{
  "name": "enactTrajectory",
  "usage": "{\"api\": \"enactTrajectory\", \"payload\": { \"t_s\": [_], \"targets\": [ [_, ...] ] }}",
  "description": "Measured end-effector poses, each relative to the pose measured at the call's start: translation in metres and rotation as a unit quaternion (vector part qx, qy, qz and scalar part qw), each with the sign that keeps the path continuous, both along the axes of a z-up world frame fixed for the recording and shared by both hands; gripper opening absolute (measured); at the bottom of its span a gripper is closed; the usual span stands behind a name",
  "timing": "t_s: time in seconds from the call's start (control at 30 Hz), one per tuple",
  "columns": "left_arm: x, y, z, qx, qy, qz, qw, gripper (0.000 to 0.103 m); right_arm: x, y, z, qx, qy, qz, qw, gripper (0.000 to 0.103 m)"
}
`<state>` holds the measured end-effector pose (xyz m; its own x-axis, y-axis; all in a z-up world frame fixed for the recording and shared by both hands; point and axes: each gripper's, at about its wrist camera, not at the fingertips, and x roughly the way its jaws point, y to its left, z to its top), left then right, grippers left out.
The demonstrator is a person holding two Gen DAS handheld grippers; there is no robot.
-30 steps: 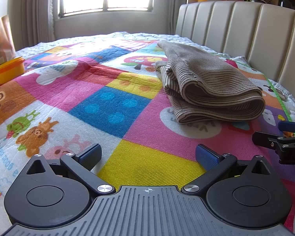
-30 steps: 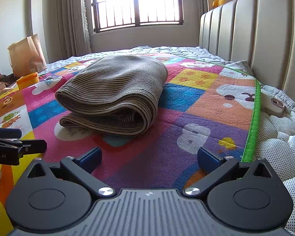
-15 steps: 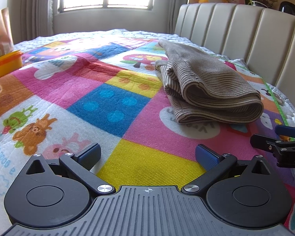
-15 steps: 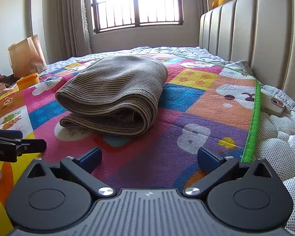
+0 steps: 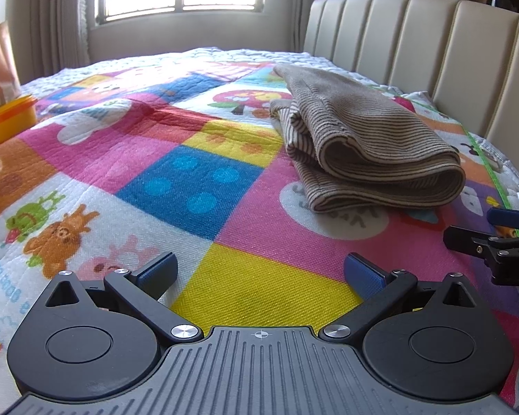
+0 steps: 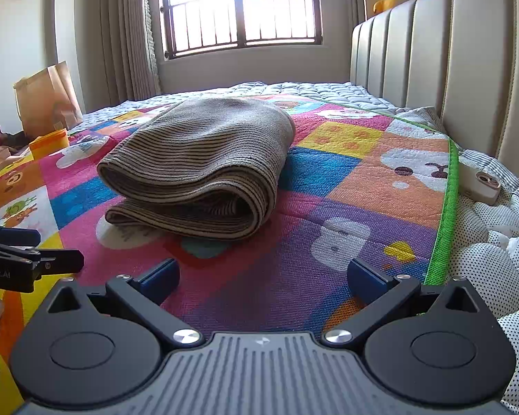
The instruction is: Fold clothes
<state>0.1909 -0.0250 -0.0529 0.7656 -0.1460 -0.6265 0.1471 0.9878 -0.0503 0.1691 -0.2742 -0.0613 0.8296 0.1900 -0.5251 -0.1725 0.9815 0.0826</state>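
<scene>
your left tongs [image 5: 259, 273] and right tongs [image 6: 263, 276] both gape apart, holding nothing, low over the quilt [image 5: 204, 180]. the folded striped garment [image 6: 197, 169] lies ahead, between them, beside the headboard [image 6: 467, 52].

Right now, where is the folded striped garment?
The folded striped garment lies on the colourful play mat, ahead of both open grippers: left of centre in the right wrist view, toward the padded headboard in the left wrist view.

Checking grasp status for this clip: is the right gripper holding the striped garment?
No. The right gripper is open and empty, short of the folded striped garment lying on the mat.
</scene>
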Motion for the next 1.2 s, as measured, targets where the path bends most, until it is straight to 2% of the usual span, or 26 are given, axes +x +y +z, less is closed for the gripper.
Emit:
{"api": "enactTrajectory", "payload": {
  "t_s": [1.2],
  "targets": [
    [0.0004, 0.0003, -0.0002, 0.0, -0.001, -0.002, 1.0, 0.103, 0.0007, -0.0009, -0.0005, 0.003, 0.002, 0.0, 1.0, 0.103]
  ]
}}
